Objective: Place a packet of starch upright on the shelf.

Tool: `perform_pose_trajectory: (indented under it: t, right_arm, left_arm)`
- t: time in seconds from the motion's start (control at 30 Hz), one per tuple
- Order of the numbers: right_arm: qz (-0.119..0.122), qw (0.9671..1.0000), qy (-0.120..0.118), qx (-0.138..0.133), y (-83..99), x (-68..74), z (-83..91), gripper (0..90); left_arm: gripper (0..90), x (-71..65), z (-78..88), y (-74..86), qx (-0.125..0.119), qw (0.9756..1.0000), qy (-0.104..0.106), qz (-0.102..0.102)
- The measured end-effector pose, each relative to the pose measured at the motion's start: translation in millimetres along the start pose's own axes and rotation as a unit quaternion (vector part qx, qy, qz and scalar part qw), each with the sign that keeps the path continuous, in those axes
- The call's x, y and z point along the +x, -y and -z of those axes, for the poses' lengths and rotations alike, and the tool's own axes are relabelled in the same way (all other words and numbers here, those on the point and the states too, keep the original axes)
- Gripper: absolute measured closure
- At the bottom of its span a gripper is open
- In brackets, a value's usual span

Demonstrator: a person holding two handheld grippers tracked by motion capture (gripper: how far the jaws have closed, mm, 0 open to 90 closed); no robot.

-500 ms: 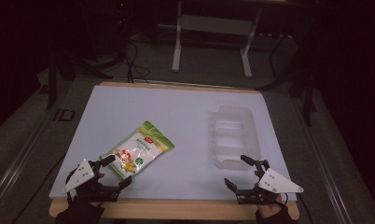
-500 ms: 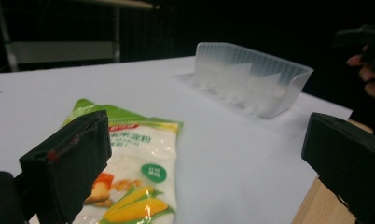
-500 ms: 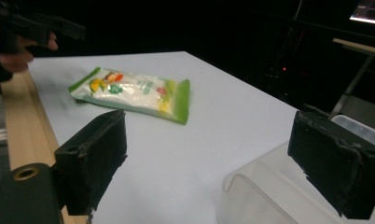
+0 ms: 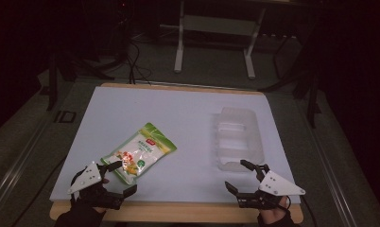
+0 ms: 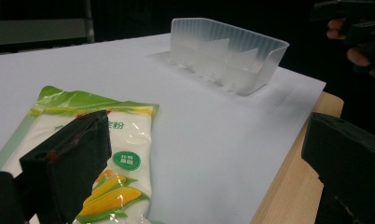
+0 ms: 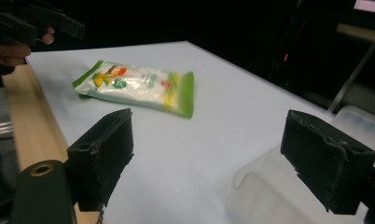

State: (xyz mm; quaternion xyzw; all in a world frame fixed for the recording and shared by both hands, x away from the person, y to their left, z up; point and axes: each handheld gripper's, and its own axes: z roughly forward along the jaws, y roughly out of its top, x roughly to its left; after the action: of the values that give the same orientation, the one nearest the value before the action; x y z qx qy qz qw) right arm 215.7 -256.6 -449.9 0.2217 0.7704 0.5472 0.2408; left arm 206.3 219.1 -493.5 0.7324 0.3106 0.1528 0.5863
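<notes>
A green and white pouch (image 4: 140,151) with a corn picture lies flat on the white table top (image 4: 178,113), left of centre. My left gripper (image 4: 124,177) is open at the pouch's near end, by the table's front edge. In the left gripper view its left jaw covers part of the pouch (image 5: 129,126), with nothing between the jaws of the left gripper (image 5: 209,126). A clear plastic tray (image 4: 237,137) sits to the right. My right gripper (image 4: 235,174) is open just in front of the tray's near end. The right gripper view shows the right gripper (image 6: 209,123), the tray (image 6: 269,186) and the pouch (image 6: 139,84).
The wooden front edge of the table (image 4: 178,213) runs under both grippers. A metal stand (image 4: 214,28) and cables are on the dark floor beyond the far edge. The other hand and its gripper (image 5: 353,32) appear far off in the left gripper view.
</notes>
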Motion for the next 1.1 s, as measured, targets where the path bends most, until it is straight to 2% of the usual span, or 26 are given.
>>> perform_pose_trajectory:
  t: [0.07, 0.17, 0.23, 0.27, 0.3, 0.37, 0.4, 0.47, 0.5, 0.57, 0.63, 0.7, 0.8, 0.93, 1.07, 1.1]
  right_arm:
    - [-0.017, 0.9998, 0.004, 0.003, -1.9, 0.4, 2.8, 22.6]
    - [-0.022, 0.9997, -0.003, -0.011, -2.8, 1.6, 6.6, 23.2]
    - [-0.010, 0.9999, 0.000, -0.005, -3.7, 3.1, 5.4, 18.2]
    - [-0.009, 0.9999, -0.006, -0.002, -3.9, 4.1, 3.8, 12.2]
    - [-0.010, 0.9998, -0.014, 0.001, -4.0, 4.3, 2.5, 11.1]
    - [-0.006, 1.0000, -0.007, 0.003, -3.9, 7.1, 1.9, 10.1]
    - [-0.011, 0.9998, -0.017, 0.003, -4.5, 6.9, 2.1, 9.8]
    - [-0.024, 0.9996, -0.013, -0.013, -6.9, 7.8, 3.5, 9.8]
    - [-0.022, 0.9994, -0.018, -0.020, -8.5, 8.1, 4.4, 9.8]
    - [-0.014, 0.9994, -0.015, -0.028, -10.5, 9.8, 5.7, 9.8]
    - [-0.017, 0.9992, -0.016, -0.033, -11.4, 10.0, 6.6, 9.8]
    - [-0.015, 0.9992, -0.018, -0.032, -11.4, 9.5, 6.8, 9.8]
    - [-0.010, 0.9988, -0.018, -0.044, -12.3, 9.2, 9.3, 10.1]
    - [-0.022, 0.9983, -0.016, -0.052, -14.3, 8.4, 12.2, 10.3]
    - [-0.022, 0.9981, -0.010, -0.057, -16.2, 9.5, 14.4, 10.4]
    - [-0.021, 0.9981, -0.011, -0.056, -16.4, 9.5, 14.4, 13.3]
  left_arm:
    - [1.7, 0.3, -2.3, -2.3, 0.003, 1.0000, 0.001, -0.001]
    - [1.7, 3.4, -6.7, -6.1, 0.016, 0.9998, 0.003, -0.010]
    - [1.9, 6.3, -9.9, -9.0, 0.026, 0.9995, 0.002, -0.016]
    - [1.9, 7.6, -10.9, -10.4, 0.028, 0.9994, 0.004, -0.019]
    - [1.9, 8.8, -12.0, -12.9, 0.031, 0.9992, 0.001, -0.024]
    - [1.8, 11.1, -13.5, -19.8, 0.030, 0.9991, 0.002, -0.030]
    - [1.9, 12.4, -14.7, -24.5, 0.030, 0.9989, 0.001, -0.035]
    - [2.3, 15.0, -17.0, -31.2, 0.030, 0.9986, 0.001, -0.044]
    - [2.3, 16.3, -18.3, -33.4, 0.031, 0.9985, 0.000, -0.045]
    - [2.3, 20.0, -22.0, -38.7, 0.030, 0.9985, 0.003, -0.046]
    - [2.3, 23.6, -25.5, -42.1, 0.030, 0.9986, 0.003, -0.044]
    - [2.3, 26.4, -28.1, -44.7, 0.031, 0.9985, -0.006, -0.045]
    - [2.3, 31.9, -32.0, -49.5, 0.033, 0.9985, -0.007, -0.042]
    - [2.3, 39.5, -36.3, -58.5, 0.034, 0.9985, -0.007, -0.042]
    - [2.3, 49.6, -43.3, -67.5, 0.040, 0.9981, -0.011, -0.046]
    - [2.3, 53.9, -46.1, -69.8, 0.042, 0.9981, -0.009, -0.043]
